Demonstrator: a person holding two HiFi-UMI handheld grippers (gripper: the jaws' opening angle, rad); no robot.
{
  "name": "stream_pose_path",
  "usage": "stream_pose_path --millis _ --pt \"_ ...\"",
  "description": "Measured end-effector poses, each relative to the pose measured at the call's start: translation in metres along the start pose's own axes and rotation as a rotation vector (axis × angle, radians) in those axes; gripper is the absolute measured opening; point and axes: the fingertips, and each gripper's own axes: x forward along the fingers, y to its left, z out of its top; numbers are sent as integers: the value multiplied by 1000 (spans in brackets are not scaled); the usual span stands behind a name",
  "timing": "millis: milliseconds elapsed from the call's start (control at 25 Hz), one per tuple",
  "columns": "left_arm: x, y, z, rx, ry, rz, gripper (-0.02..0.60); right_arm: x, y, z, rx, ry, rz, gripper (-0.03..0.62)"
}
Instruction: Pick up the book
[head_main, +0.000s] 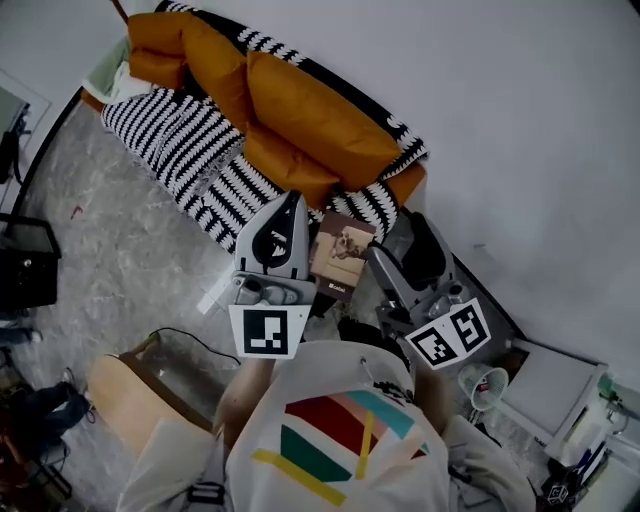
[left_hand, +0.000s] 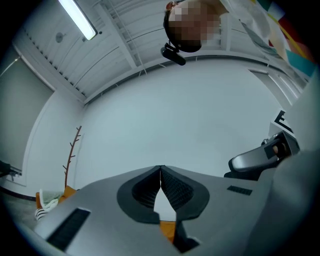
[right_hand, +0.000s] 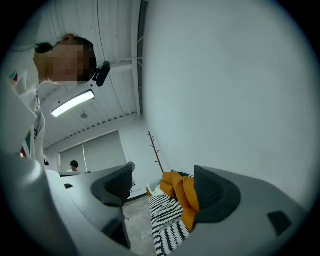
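Starting at the left, I see my left gripper (head_main: 293, 200) just in front of the sofa (head_main: 170, 130). Its jaws are pressed together with nothing between them. I think it only waits there, because one gripper should be enough for this job.

Just to its right, the book (head_main: 342, 252) lies flat with the cover up, at the front edge of the sofa seat and between the two grippers. Nothing holds it yet.

Further right, near the end of the sofa, is my right gripper (head_main: 405, 252). Its jaws are spread wide and empty, and in the right gripper view only the sofa shows beyond them. I judge they are open so that they can take the book by one edge.

Counting: one book, two grippers and one sofa covered in black-and-white stripes. Behind the book are at least three orange cushions (head_main: 310, 115); the exact number I cannot tell.
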Motion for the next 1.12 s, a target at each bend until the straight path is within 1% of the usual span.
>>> stream_pose_path --millis 80,200,320,400,480,600,720,800,960,1040,1120 --pt "9 -7 -4 12 1 -37 8 -5 -10 -3 49 13 -11 367" --pt "18 -20 -21 0 29 -87 8 -19 -30 -24 148 68 -29 365" --pt "22 -35 -46 11 50 -136 8 -38 -57 -59 261 106 -105 365" --pt "22 -44 -73 12 90 -161 8 -49 -75 -92 318 148 -151 365" --pt "20 -51 -99 -9 137 -182 8 -57 -92 -125 370 181 -191 365" --pt "21 -64 -128 -25 139 -222 8 -66 -118 -178 430 234 -237 365" --pt "20 -77 -161 -20 142 -268 9 -76 -141 -243 432 333 -273 365" --pt "16 -82 -181 -29 166 -269 9 -88 -150 -289 473 406 -295 365" --pt "7 -83 -215 -47 219 -247 8 -104 -163 -369 617 505 -327 365" --pt "2 -85 -229 -52 238 -248 8 -108 -173 -395 687 507 -355 365" --pt "-3 -88 -238 -54 252 -251 8 -112 -181 -411 757 487 -372 365"
